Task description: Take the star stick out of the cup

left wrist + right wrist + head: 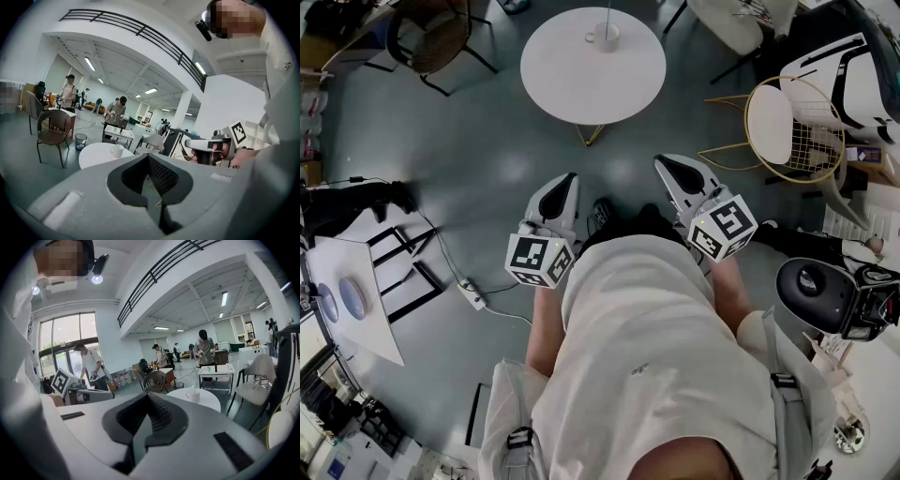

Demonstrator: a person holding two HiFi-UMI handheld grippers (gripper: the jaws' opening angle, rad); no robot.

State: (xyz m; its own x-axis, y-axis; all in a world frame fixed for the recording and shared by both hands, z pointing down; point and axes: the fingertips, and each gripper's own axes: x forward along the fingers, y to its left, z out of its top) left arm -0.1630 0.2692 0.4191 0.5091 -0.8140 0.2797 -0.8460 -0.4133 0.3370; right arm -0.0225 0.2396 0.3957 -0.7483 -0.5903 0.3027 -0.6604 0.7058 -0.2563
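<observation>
The left tool [568, 183] and the right tool [670, 167] are seen from above, both clenched and empty. Each tool's own view shows its padded jaws meeting at a thin seam, with nothing caught between them.

Well ahead of both tools stands a round white counter [553, 70]. A white cup [603, 36] with a handle sits near its far edge. The star stick [608, 13] stands inside the cup and rises above the rim as a thin, pale, upright line. Its star end is too small to make out.

The stick looks light, slim and stiff. It probably rests loose in the cup, and it could slip or twist between closed pads. The best place to hold it appears to be the bare shaft just above the rim, followed by a straight upward lift. A sideways pull could tip the cup, which also looks light, so the other tool might steady it.

The person holds both tools at waist height with bare forearms tucked against the body. The marker cubes face the person, and the tips angle slightly inward toward the counter. Grey floor [487, 169] lies between the tools and the counter, so the cup looks out of reach from here.
</observation>
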